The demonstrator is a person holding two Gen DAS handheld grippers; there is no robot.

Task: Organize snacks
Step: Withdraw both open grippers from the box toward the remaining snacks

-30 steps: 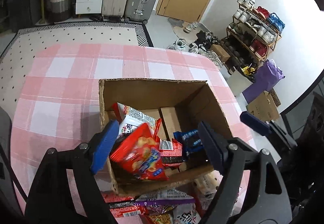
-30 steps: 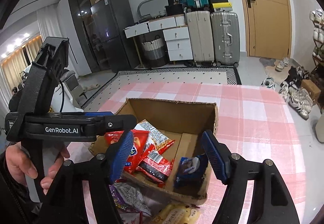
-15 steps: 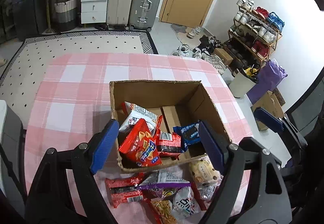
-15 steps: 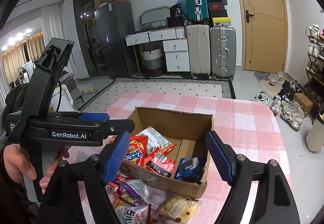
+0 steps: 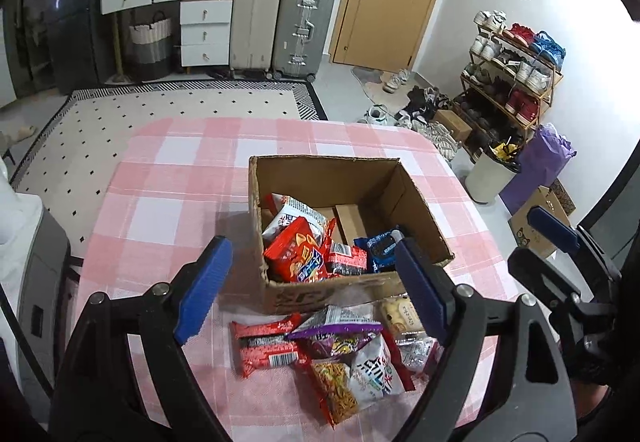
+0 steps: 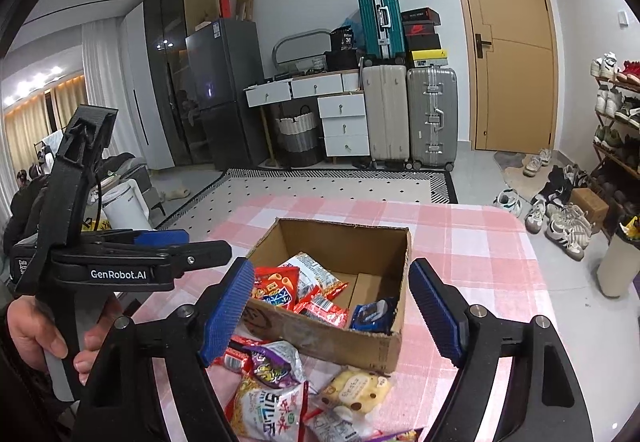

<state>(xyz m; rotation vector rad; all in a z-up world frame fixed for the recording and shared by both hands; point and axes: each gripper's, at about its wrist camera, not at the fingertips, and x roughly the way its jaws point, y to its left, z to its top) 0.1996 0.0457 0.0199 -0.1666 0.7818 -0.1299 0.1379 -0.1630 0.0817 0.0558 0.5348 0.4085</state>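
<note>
Tablecloth (image 6: 472, 242); left tool (image 6: 192, 248) "GenRobot.AI"

My left gripper (image 5: 314, 284): black plastic frame, blue ribbed pads (image 5: 204, 284), a silver screw head at each finger joint. My right gripper (image 6: 332, 312) is built the same. At left of the right-wrist frame, the left unit's black body carries white "GenRobot.AI" lettering, a small white label and a thin black cable.

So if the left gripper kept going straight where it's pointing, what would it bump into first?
Probably the near wall of the cardboard box, or the snack packets piled just before it. The left gripper, jaws opening and empty, points down at them; depth is hard to judge.
</note>
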